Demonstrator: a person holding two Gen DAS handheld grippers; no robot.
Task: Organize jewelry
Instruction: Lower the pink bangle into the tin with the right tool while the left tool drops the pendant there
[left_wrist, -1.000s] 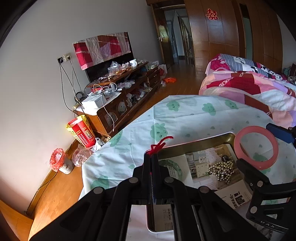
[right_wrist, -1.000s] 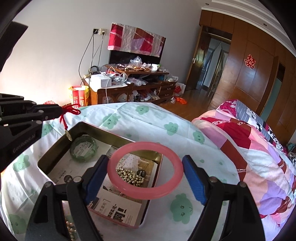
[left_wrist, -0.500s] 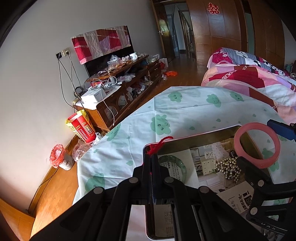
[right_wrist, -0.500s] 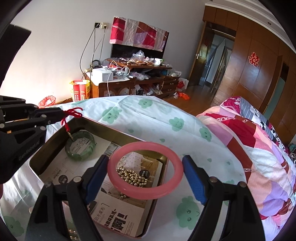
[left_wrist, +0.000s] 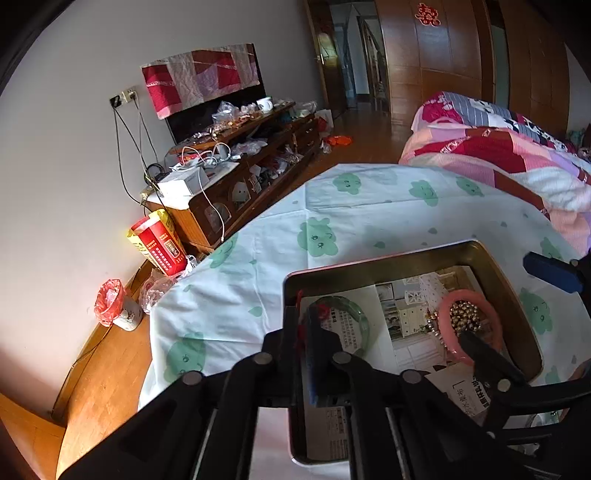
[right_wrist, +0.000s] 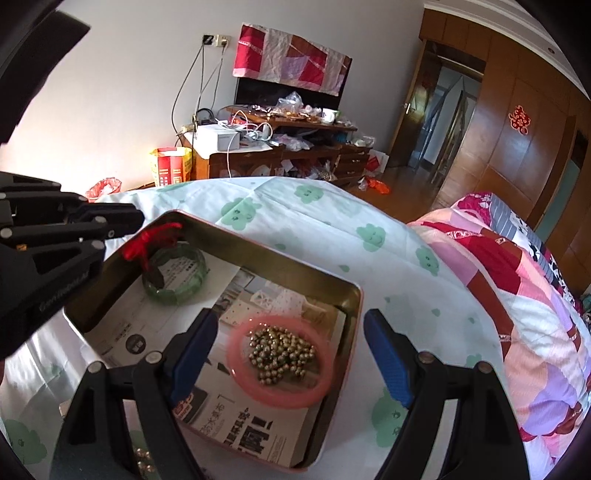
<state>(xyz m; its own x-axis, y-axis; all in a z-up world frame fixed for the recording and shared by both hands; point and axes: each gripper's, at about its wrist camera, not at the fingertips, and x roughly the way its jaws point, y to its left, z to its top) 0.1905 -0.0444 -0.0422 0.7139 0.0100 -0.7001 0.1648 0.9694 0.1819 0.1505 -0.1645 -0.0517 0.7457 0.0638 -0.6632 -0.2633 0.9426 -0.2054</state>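
An open metal tin (right_wrist: 266, 251) lined with printed paper sits on the green-print cloth. A green bangle (right_wrist: 173, 297) lies at its left end. My left gripper (right_wrist: 125, 219) hovers at the tin's left rim with its jaws opening. A red cord (right_wrist: 151, 238) still runs between them (left_wrist: 298, 325) and hangs down over the green bangle (left_wrist: 360, 317). A pink bangle (right_wrist: 288, 397) lies flat in the tin, ringing a heap of gold beads (right_wrist: 280, 354). My right gripper (right_wrist: 290, 321) stands open above it, its pads clear of the ring. The left wrist view also shows the pink bangle (left_wrist: 465, 294).
A bed with a patchwork quilt (right_wrist: 498, 277) lies close on the right. A cluttered wooden TV cabinet (right_wrist: 277, 147) stands against the far wall. Some loose gold beads (right_wrist: 142, 461) lie on the cloth in front of the tin.
The pink bangle left my right gripper and now lies in the tin around the beads. My left gripper sank toward the tin with the red cord, and its jaws have parted slightly.
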